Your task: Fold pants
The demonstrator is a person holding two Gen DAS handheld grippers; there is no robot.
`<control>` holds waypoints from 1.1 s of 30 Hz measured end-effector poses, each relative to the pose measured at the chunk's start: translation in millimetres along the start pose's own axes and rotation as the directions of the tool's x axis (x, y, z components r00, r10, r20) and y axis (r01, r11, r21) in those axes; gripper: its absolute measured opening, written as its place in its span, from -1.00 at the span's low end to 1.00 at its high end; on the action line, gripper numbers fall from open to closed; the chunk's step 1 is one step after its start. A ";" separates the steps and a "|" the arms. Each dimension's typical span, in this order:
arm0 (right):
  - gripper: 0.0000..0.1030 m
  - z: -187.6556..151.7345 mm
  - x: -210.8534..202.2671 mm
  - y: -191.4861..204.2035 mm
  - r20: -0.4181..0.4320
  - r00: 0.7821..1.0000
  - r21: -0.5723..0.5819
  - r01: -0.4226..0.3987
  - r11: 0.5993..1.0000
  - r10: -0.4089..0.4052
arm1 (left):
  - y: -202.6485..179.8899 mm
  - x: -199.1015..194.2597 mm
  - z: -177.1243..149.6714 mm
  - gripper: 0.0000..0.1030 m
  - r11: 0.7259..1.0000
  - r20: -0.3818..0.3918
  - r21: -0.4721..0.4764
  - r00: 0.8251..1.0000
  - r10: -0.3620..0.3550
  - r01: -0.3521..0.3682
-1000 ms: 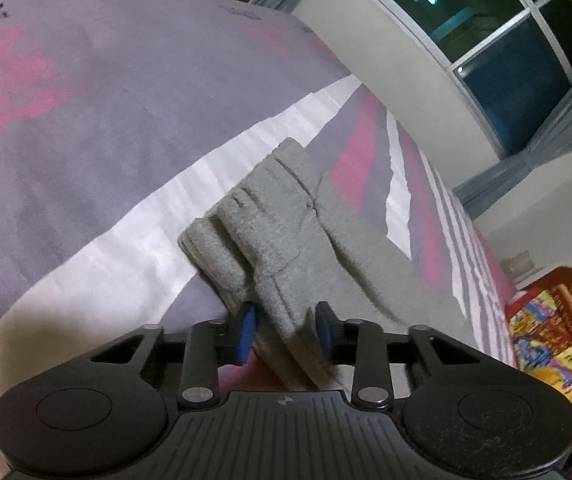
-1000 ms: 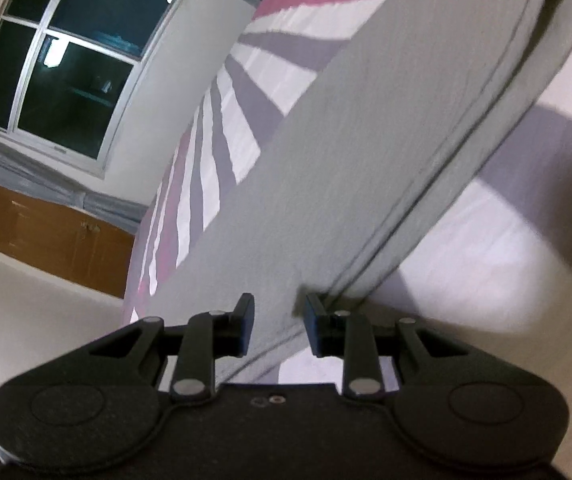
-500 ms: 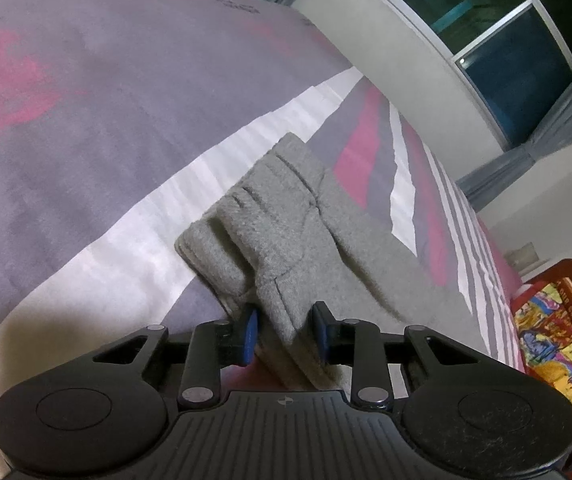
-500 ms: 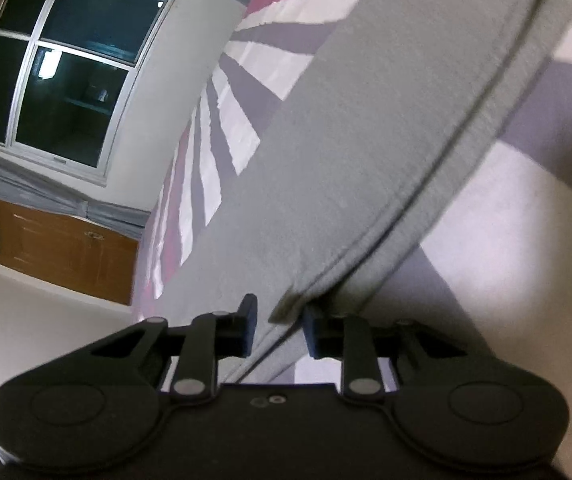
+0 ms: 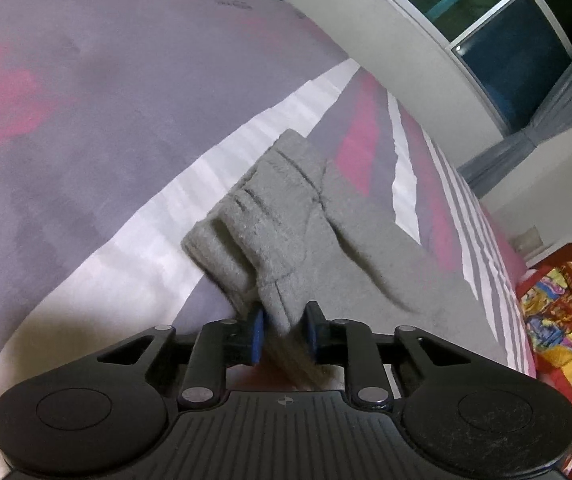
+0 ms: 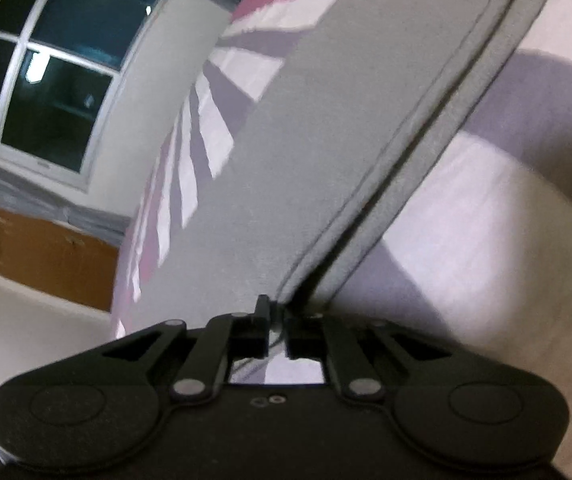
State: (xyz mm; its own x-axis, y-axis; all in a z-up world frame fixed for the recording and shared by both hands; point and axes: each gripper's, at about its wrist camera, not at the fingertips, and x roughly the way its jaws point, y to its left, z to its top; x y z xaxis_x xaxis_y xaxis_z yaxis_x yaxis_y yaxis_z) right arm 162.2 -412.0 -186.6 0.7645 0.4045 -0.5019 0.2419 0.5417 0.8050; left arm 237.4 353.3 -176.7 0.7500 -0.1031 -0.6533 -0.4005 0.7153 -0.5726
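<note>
While the left gripper [image 5: 283,330] pinches a thick fold of the grey pants [image 5: 286,236] between its blue-padded fingers [image 5: 257,334], its jaws, which have just been closing, stand narrow with the fabric pressed between them. Held there is the waist end, bunched and doubled over, its ribbed band showing a few dark creases. From that end the cloth runs away to the right across the bed [image 5: 85,128], whose cover is purple, pink and white in broad stripes.

At the other end, the right gripper [image 6: 275,326] has its black fingers [image 6: 261,316] drawn nearly together on the hem edge of the pants [image 6: 306,140]; these jaws too have just been closing, and a thin lip of grey fabric sits caught between them. Two stacked leg edges rise away from the grip toward the upper right, lying flat on the striped bed [image 6: 486,216].

Beyond the bed stand a dark window [image 6: 49,68] with a white frame, grey curtains [image 5: 566,96] and a pale wall [image 5: 406,40]. Something with a bright multicoloured print [image 5: 558,320] lies at the far right of the left wrist view.
</note>
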 end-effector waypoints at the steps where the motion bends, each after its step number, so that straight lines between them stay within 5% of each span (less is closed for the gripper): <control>1: -0.77 7.0 -7.4 -6.4 0.034 0.999 0.023 -0.003 1.000 0.002 | -0.6 -4.6 -2.1 -0.56 1.000 0.005 0.012 1.000 0.002 -0.002; 7: -0.79 70.1 -50.1 -54.0 0.234 0.966 0.131 0.078 0.988 -0.108 | -6.7 -19.1 -5.2 -0.56 0.999 0.018 0.032 1.000 0.011 -0.012; 9: -0.90 82.3 -54.5 -58.6 0.230 0.964 0.142 0.100 0.985 -0.131 | -11.8 -16.9 -5.1 -0.56 0.999 0.021 0.032 1.000 0.017 -0.018; 13: -0.91 81.7 -69.2 -31.8 0.257 0.961 -0.021 0.108 0.994 -0.099 | -22.4 -9.8 -9.1 -0.56 0.998 0.020 0.043 0.999 0.044 -0.045; 16: -0.94 86.4 -61.6 -48.0 0.244 0.939 -0.017 0.254 0.967 -0.242 | -21.8 -4.3 -12.0 -0.56 0.998 0.016 0.023 0.998 0.059 -0.059; 17: -0.93 87.1 -60.3 -58.6 0.232 0.949 0.015 0.214 0.977 -0.212 | -21.1 -4.5 -12.7 -0.56 0.998 0.018 0.014 0.998 0.064 -0.064; 20: -0.57 83.2 -82.6 -61.5 0.284 0.946 0.039 0.153 0.987 -0.158 | -23.7 -16.1 -14.8 -0.56 0.995 0.057 0.008 0.994 0.098 -0.098; 23: -0.52 73.8 -102.7 -40.3 0.355 0.920 -0.095 0.211 0.973 -0.165 | -43.2 -37.7 -16.9 -0.56 0.983 0.165 0.093 0.976 0.142 -0.159; 25: -0.52 67.2 -92.7 -21.0 0.300 0.944 -0.237 0.210 0.949 -0.134 | -67.6 -36.7 -20.6 -0.56 0.971 0.179 0.196 0.979 0.100 -0.135; 27: -0.53 57.7 -64.9 3.4 0.197 0.974 -0.388 0.179 0.904 -0.108 | -99.8 -15.2 -29.2 -0.48 0.949 0.089 0.311 0.996 0.030 -0.056; 29: -0.53 43.4 -32.9 30.3 0.094 0.992 -0.510 0.119 0.852 -0.082 | -130.1 7.8 -44.0 0.01 0.911 0.028 0.412 0.999 -0.024 0.011; 31: -0.58 32.5 8.4 55.7 -0.017 0.996 -0.592 0.056 0.804 -0.082 | -156.3 31.4 -59.7 0.11 0.878 -0.014 0.474 0.998 -0.063 0.062; 33: -0.61 27.0 49.5 66.4 -0.039 0.977 -0.633 0.137 0.762 -0.208 | -171.9 58.7 -67.4 0.11 0.871 -0.064 0.485 0.997 -0.048 0.073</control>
State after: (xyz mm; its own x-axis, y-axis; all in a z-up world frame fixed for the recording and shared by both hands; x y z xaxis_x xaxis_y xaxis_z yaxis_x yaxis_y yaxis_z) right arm 232.2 -376.0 -149.4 0.6735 0.3117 -0.6702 -0.0899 0.9346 0.3443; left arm 314.8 177.7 -150.0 0.7330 -0.1814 -0.6556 -0.0386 0.9511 -0.3064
